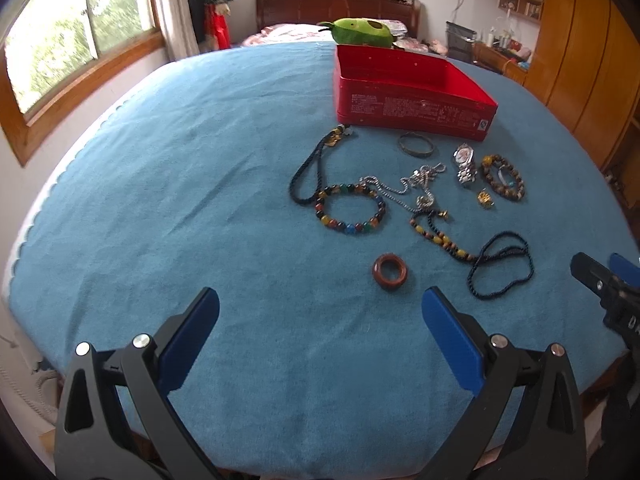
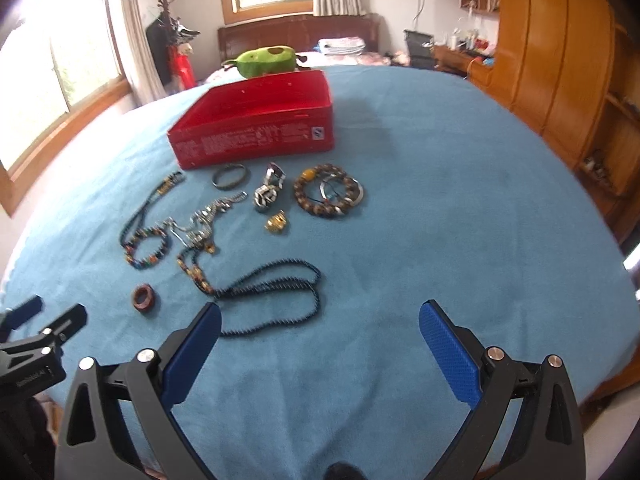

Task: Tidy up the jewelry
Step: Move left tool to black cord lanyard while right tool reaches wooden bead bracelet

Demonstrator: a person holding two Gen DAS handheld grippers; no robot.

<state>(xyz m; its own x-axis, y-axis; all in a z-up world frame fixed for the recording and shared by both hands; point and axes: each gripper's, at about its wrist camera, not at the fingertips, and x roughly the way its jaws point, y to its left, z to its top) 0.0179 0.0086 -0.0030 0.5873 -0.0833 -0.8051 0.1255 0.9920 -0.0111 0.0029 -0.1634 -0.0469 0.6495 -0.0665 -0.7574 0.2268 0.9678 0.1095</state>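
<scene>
Blurring silver chain tangle (image 2: 208,216)

Bare blue cloth (image 1: 180,200) is left open on both flanks, while the middle is crowded by scattered jewelry (image 1: 416,192) and blocked behind by the red box (image 1: 412,110).

Red box (image 1: 416,110), blue cloth (image 1: 200,184) — multicoloured bead bracelet (image 1: 350,209), reddish-brown ring (image 1: 391,271).
</scene>
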